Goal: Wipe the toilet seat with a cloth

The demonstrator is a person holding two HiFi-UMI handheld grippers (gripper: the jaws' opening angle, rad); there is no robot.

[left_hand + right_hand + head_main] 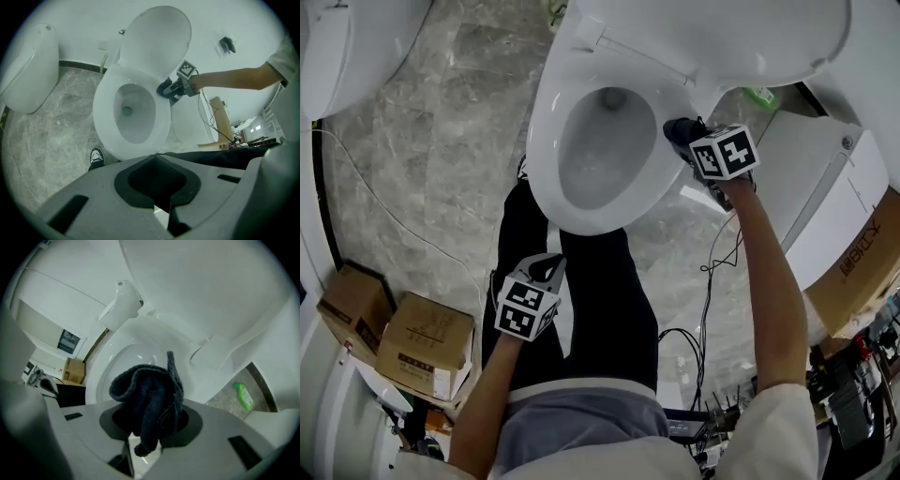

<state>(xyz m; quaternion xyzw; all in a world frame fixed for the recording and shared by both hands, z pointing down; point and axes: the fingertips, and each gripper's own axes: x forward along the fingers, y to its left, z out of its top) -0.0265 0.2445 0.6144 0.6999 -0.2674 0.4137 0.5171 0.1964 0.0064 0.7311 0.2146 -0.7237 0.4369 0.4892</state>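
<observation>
The right gripper [681, 131] has its jaws clamped on a dark grey, bunched terry cloth [149, 390]. The cloth bulges out ahead of the jaws in a loose fold, and a short tail hangs back between them. The gripper points steeply down at the white oval toilet seat [546, 141]. The cloth sits at the seat's right edge, close to the hinge end under the raised white lid [722, 37]. From the head view and the left gripper view it looks pressed on the rim or just above it; I cannot tell which.

The left gripper [547, 270] hangs low by the person's black trouser leg, just off the seat's front edge. Its jaws are closed together with nothing between them, so it plays no part in the wipe.

The seat's long axis runs from the hinge end toward the front edge, which lies nearest the person's legs. Seen from the cloth, the unwiped ring curves away along that axis. The right side runs toward the front edge, and the left side lies across the bowl opening. The right hand is already at the seat and is far the nearer, so the next stroke probably follows the ring from the hinge end to the front. The fold should stay flat on the rim and not slip into the bowl.
</observation>
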